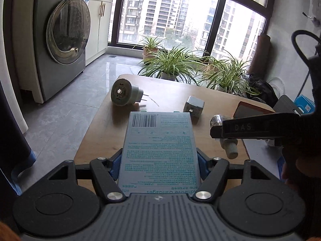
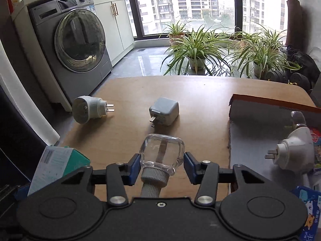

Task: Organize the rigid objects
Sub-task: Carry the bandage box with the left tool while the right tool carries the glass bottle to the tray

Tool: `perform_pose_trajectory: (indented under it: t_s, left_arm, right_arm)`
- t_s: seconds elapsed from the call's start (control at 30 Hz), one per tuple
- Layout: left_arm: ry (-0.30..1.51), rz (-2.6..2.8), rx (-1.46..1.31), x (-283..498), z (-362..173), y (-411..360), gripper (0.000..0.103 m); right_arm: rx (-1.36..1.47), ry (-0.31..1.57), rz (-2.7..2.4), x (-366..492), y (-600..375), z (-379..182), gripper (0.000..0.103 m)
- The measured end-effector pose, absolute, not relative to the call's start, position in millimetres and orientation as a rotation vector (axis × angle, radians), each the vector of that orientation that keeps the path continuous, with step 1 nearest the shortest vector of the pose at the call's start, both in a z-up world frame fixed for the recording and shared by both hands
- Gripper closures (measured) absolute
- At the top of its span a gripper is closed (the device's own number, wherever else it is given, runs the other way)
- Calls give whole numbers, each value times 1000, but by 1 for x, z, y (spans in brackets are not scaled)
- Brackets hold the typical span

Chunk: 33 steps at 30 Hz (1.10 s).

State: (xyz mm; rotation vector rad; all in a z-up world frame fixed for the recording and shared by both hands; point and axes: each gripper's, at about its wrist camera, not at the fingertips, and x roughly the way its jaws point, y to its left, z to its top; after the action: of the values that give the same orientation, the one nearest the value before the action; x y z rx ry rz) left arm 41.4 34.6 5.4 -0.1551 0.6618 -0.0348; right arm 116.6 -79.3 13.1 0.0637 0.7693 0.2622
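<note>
The left gripper (image 1: 159, 166) clamps a bandage box (image 1: 160, 150); the right gripper (image 2: 161, 160) grips a clear bottle (image 2: 162, 150). Right of it, the cardboard tray (image 2: 260, 124) already holds one white plug (image 2: 295, 150). Farther on the table (image 2: 200, 92), a grey charger (image 2: 164, 111) and round plug (image 2: 88, 109) remain unsorted

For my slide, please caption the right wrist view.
Right gripper holding a clear bottle above the wooden table.
</note>
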Motion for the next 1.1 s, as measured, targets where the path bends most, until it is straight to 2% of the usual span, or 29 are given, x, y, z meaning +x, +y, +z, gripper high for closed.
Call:
perform_pose_trajectory:
  t_s: [0.23, 0.63, 1.1]
  left_arm:
    - [636, -101, -140, 19, 20, -3, 32]
    - [631, -274, -123, -11, 27, -77, 32]
    - [656, -343, -63, -20, 14, -123, 31]
  right_arm:
    - [67, 688, 218, 50, -127, 48, 46]
    - [107, 643, 63, -46, -222, 56, 46]
    - [162, 631, -47, -77, -281, 42, 46]
